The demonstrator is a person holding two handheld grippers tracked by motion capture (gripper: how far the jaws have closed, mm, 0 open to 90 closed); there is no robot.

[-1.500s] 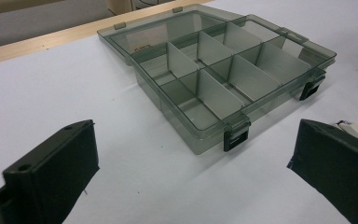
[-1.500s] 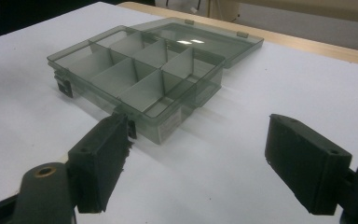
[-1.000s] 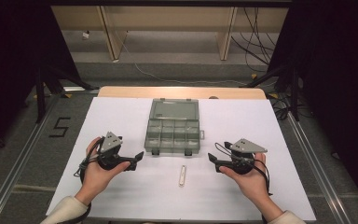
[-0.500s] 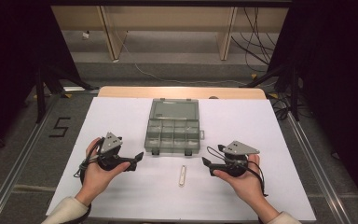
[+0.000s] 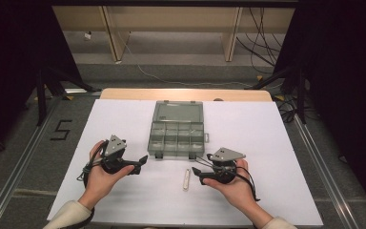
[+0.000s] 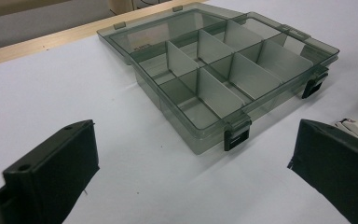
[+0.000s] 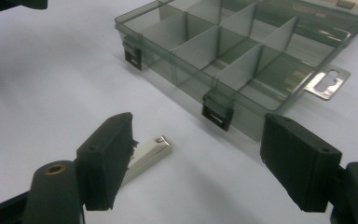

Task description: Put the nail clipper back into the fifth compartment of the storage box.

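White sheet (image 5: 276,143) covers the bench (image 5: 186,94) from edge to edge, and everything rests on it. Near the middle stands a smoky clear plastic box (image 5: 176,138) with its lid folded flat toward the far side; dividers split the tray into small compartments, and two black latches hang on its near wall. No contents can be made out in the compartments.

At the left, the left gripper (image 5: 142,164) is held in a hand just off the box's near left corner, pointing toward the middle. Its fingers (image 6: 51,172) are spread wide and hold nothing, with the box between them farther off in the left gripper view.

At the right, the right gripper (image 5: 196,173) is held just in front of the box's near right corner. Its fingers (image 7: 105,158) are also spread wide and hold nothing.

Smallest is a silvery metal bar (image 5: 186,179), lying flat just in front of the box and between the two grippers. In the right gripper view the bar (image 7: 149,154) lies by one finger, partly hidden behind it; whether they touch cannot be told.
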